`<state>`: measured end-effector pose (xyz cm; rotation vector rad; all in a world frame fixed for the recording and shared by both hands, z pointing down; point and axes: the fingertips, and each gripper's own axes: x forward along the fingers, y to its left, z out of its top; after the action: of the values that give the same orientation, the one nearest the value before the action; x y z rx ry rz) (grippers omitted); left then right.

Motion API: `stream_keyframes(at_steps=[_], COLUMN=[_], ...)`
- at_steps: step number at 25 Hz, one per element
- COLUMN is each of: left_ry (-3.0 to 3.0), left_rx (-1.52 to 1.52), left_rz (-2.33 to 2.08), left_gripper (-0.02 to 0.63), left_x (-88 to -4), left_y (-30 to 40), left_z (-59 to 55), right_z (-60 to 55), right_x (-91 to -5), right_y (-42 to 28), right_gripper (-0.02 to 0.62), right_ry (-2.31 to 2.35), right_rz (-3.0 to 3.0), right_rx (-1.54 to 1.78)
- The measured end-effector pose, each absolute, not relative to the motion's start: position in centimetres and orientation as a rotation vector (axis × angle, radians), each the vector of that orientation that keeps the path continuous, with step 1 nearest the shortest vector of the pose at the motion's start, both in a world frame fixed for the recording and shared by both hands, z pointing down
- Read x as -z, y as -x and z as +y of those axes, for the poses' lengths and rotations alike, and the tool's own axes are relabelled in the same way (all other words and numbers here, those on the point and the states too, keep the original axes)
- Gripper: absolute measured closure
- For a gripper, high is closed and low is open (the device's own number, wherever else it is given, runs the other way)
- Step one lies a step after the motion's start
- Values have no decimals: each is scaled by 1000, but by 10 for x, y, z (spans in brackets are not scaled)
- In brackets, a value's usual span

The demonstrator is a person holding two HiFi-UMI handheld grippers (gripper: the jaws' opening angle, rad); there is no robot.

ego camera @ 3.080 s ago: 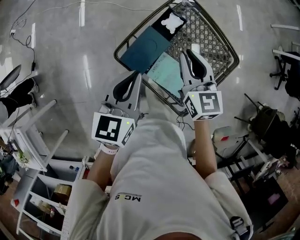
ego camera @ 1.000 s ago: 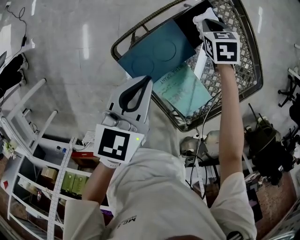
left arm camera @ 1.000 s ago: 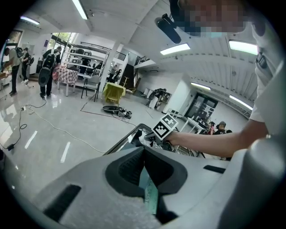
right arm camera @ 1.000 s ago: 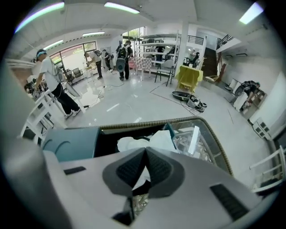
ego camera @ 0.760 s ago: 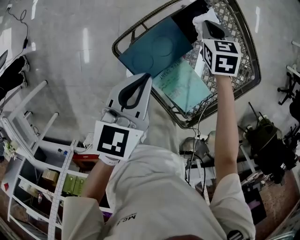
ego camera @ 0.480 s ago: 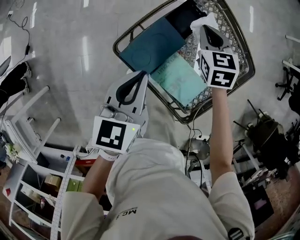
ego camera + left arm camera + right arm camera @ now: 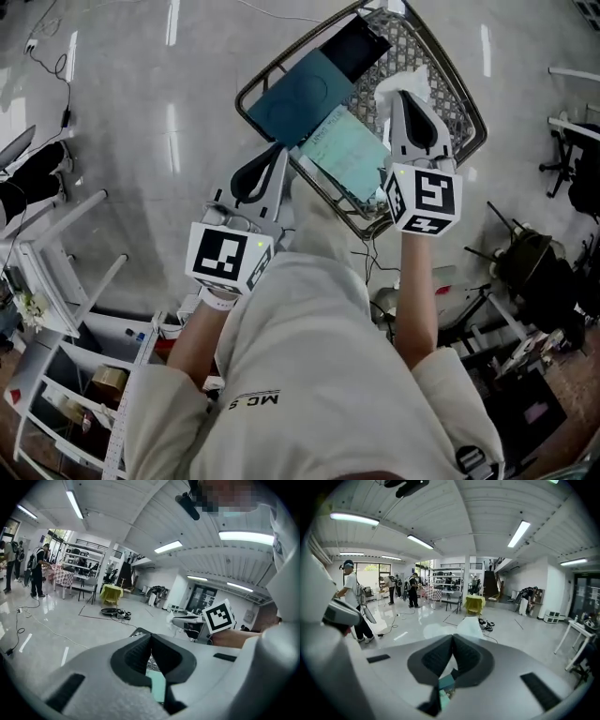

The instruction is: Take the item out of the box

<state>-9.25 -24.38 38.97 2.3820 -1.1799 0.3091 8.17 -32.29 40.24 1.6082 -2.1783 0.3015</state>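
A wire basket point(image 7: 472, 119) stands on the floor ahead of me. In it lie a dark teal box point(image 7: 298, 94), a black box point(image 7: 354, 47) and a pale green box point(image 7: 347, 150). My right gripper point(image 7: 405, 94) hangs over the basket's right half, shut on a crumpled white item point(image 7: 390, 86) that sticks out past its tips. In the right gripper view the white item point(image 7: 469, 626) shows just beyond the shut right gripper point(image 7: 453, 637). My left gripper point(image 7: 277, 150) is shut on nothing at the basket's near left rim. In its own view the left gripper point(image 7: 150, 637) is shut too.
A white shelf rack point(image 7: 56, 281) stands at the left, with boxes on its lower shelves. Dark chairs and clutter point(image 7: 530, 262) fill the right side. Cables point(image 7: 47, 47) trail over the glossy floor. People stand far off point(image 7: 349, 597) in the hall.
The right gripper reached to the white item on the black box at the basket's far end. It has since drawn back toward me with it. The left gripper stayed shut.
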Motion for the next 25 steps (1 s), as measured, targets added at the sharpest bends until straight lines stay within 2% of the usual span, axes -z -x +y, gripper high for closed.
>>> stream_keyframes(at_steps=[13, 25], left_ry=[-2487, -2539], left_rx=[-216, -179], left_rz=[-1225, -1219], left_gripper=[581, 581], left_x=[-330, -305], left_y=[108, 92], left_z=[-227, -216], right_z=[-233, -205], right_x=[-312, -296], right_y=[-62, -65], right_gripper=[577, 577], right_ry=[-1726, -1810], right_rz=[-2291, -2335], right_rx=[-162, -143])
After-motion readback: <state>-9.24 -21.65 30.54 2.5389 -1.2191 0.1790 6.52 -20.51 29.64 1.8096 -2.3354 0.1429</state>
